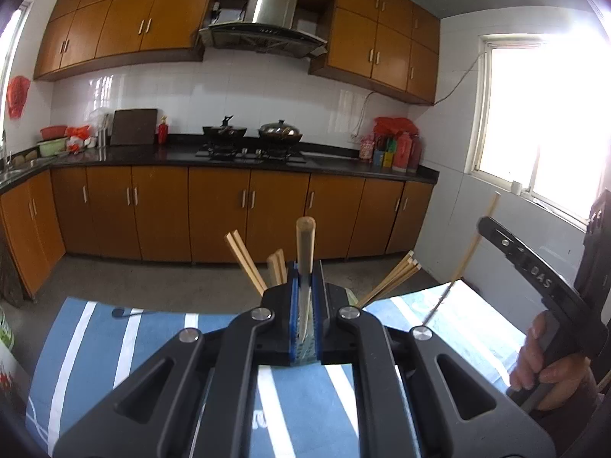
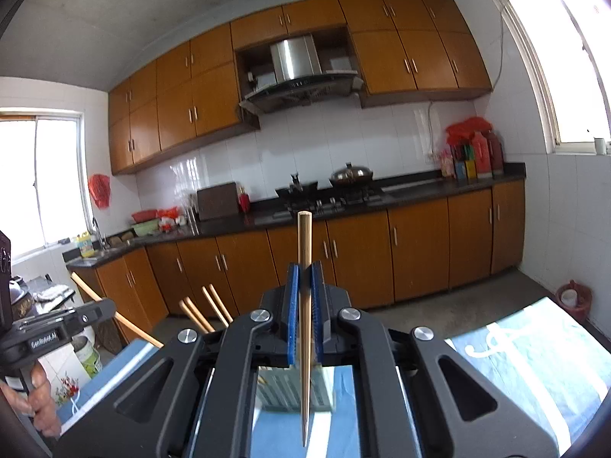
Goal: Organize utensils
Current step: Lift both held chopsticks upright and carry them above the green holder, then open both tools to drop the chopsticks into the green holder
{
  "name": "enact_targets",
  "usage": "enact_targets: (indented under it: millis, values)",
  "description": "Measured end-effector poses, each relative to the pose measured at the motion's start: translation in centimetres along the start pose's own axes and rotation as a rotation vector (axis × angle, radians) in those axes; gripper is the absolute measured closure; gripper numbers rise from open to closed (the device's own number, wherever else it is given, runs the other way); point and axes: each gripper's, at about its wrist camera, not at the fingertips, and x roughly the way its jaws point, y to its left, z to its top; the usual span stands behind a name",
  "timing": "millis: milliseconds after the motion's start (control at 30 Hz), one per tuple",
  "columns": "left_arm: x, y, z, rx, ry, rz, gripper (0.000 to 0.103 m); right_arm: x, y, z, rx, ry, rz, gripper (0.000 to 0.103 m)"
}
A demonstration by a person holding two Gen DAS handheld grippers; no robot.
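Observation:
My left gripper (image 1: pixel 305 278) is shut on a utensil with a wooden handle (image 1: pixel 305 244) and a thin metal shaft, held upright above the blue striped tablecloth (image 1: pixel 95 343). Several wooden chopsticks (image 1: pixel 246 263) stick up just behind its fingers; what holds them is hidden. My right gripper (image 2: pixel 305 278) is shut on a single bamboo chopstick (image 2: pixel 304 305), blunt end up, point down over a grey slotted utensil holder (image 2: pixel 294 389). More chopsticks (image 2: pixel 214 307) lean to its left. The right gripper also shows in the left wrist view (image 1: pixel 534 278), holding its chopstick (image 1: pixel 473 244).
The table edge drops to a concrete floor (image 1: pixel 152 278). Orange cabinets and a dark countertop with a stove and pans (image 1: pixel 252 141) stand beyond. A red bucket (image 2: pixel 573 297) sits on the floor at right. A white pail (image 2: pixel 86 355) stands left of the table.

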Motion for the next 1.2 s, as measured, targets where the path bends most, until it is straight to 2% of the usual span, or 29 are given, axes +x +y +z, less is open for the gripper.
enact_targets:
  millis: [167,300,533,700,933,1200]
  values:
    - [1.3,-1.8,3.1,0.025,-0.046,0.007,0.096,2.2,0.6,2.3,0.013,-0.084,-0.008,0.096]
    - [3.3,-1.8,4.8,0.009,-0.070,0.032,0.096,4.1,0.9,2.8,0.024,-0.124,-0.026,0.096]
    - [6.9,-1.0,6.2,-0.038,-0.121,0.055,0.096,7.7,0.7,1.1,0.016,-0.112,-0.065,0.096]
    - [9.6,-0.5,4.8,-0.042,-0.119,0.081,0.096,9.4,0.3,-0.9,0.026,-0.066,-0.071,0.096]
    - [12.9,0.5,3.1,-0.077,-0.070,0.064,0.096,10.6,0.3,-2.3,0.013,-0.047,-0.072,0.096]
    - [14.0,0.9,0.9,-0.059,-0.017,0.062,0.096,11.5,-0.2,-3.6,0.037,0.003,-0.072,0.096]
